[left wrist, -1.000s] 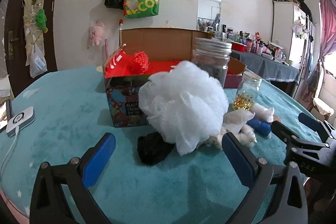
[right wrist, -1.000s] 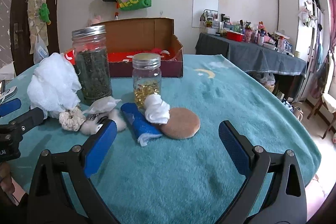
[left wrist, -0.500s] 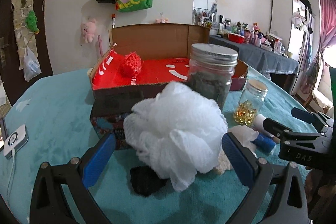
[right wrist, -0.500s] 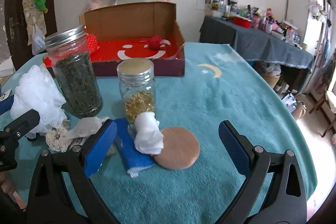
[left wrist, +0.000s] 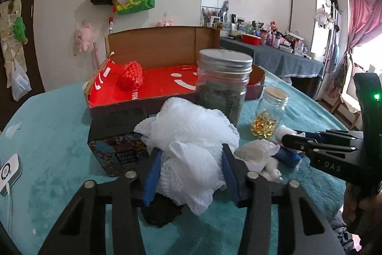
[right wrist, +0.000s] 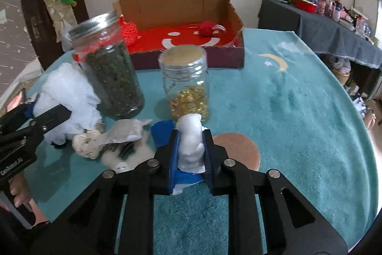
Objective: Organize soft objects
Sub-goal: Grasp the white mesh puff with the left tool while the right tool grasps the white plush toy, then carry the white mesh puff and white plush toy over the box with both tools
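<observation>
My left gripper [left wrist: 189,173] is shut on a white mesh bath puff [left wrist: 191,135] on the teal table; the puff also shows in the right wrist view [right wrist: 69,97]. My right gripper [right wrist: 191,154] is shut on a small white soft roll [right wrist: 191,142] that stands over a blue cloth [right wrist: 163,133]. An open cardboard box [right wrist: 186,4] with a red lining holds a red mesh item [left wrist: 131,78] and a red ball [right wrist: 206,28]. A cream scrunchie [right wrist: 87,142] and a white tissue [right wrist: 124,133] lie between the grippers.
A tall jar of dark herbs [right wrist: 112,71] and a small jar of gold capsules [right wrist: 188,85] stand before the box. A tan round pad [right wrist: 241,149], a printed black box [left wrist: 117,138], a black soft lump [left wrist: 162,209] and a white device [left wrist: 9,171] lie on the table.
Both grippers moved forward and closed: the left onto the white puff, the right onto the small white roll. Both were open before.
</observation>
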A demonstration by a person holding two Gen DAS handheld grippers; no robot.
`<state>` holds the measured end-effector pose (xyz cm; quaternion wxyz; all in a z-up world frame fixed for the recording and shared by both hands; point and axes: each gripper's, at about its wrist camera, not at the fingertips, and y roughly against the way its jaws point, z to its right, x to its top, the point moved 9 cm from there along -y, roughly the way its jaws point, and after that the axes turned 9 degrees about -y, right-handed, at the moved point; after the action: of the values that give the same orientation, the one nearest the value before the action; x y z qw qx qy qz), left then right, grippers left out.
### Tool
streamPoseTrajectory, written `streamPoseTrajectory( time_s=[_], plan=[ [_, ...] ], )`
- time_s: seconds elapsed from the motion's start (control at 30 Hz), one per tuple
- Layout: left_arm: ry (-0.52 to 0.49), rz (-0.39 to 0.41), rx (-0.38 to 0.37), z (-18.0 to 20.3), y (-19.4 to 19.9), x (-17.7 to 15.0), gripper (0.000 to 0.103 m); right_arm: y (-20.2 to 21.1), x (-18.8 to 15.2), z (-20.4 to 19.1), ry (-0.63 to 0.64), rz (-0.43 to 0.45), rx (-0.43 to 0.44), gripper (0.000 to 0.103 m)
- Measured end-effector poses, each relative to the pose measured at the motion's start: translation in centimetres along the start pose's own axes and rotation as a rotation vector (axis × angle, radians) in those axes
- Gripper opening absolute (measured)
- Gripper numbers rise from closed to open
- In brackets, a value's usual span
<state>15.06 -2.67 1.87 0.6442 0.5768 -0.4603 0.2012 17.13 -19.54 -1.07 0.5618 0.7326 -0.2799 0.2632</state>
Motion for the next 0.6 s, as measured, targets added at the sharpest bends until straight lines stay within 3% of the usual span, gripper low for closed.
streamPoseTrajectory(
  time_s=[0.6],
  plan=[
    [0.007,0.051,-0.051,-0.5,3.3,2.2,0.03,3.8,2.7,-2.2,0.025,0.096,0.045,0.016]
  ],
)
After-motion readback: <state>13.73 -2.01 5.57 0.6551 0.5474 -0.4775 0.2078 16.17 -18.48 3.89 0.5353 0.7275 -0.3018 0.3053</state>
